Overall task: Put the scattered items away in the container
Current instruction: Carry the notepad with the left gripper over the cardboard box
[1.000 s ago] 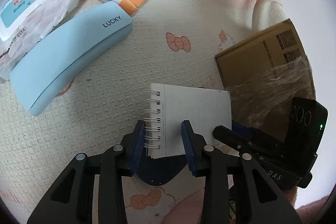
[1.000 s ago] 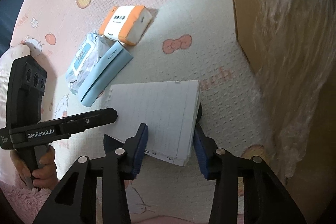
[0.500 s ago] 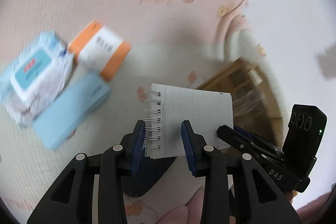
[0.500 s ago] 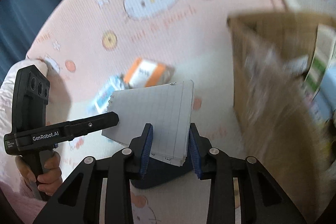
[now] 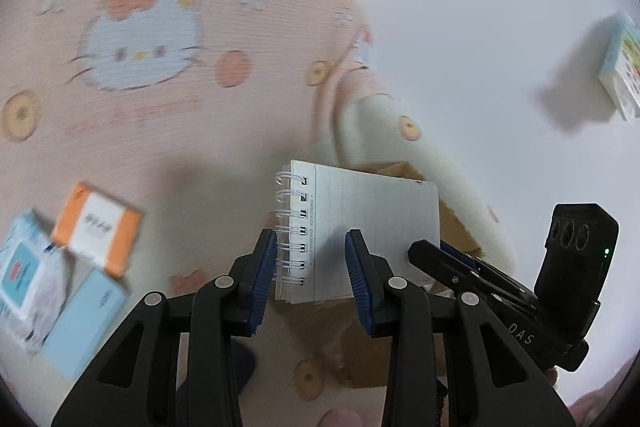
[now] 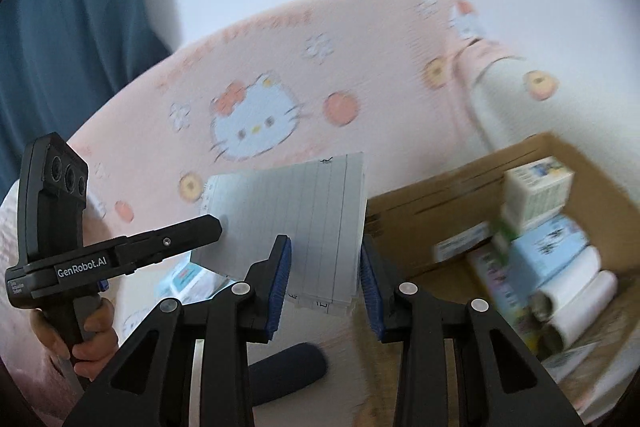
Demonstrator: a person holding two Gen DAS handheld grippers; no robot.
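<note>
A white spiral notebook point(image 5: 360, 223) hangs in the air, carried by both grippers. My left gripper point(image 5: 310, 247) is shut on its coil-bound end. At the opposite edge of the notebook point(image 6: 288, 211) my right gripper point(image 6: 325, 251) is shut as well. The right wrist view catches the left gripper point(image 6: 218, 227) from the side, with a hand on its handle. To the right and below stands the open cardboard box point(image 6: 440, 195), with several packs and rolls inside. On the bedspread to the left lie an orange-white tissue pack point(image 5: 98, 227), a wet-wipes pack point(image 5: 24, 275) and a light blue case point(image 5: 80, 323).
A pink cartoon-cat bedspread point(image 5: 140, 107) covers the surface. On it, under the grippers, lies a dark blue object point(image 6: 288, 367). A white wall point(image 5: 480, 7) rises behind, with a small printed box point(image 5: 622, 67) fixed to it. A blue curtain point(image 6: 60, 47) hangs at the far left.
Both grippers have risen with the notebook off the bedspread and tilted up, so the wall shows. The box's inside has come into the right wrist view. The right jaws narrowed onto the notebook.
</note>
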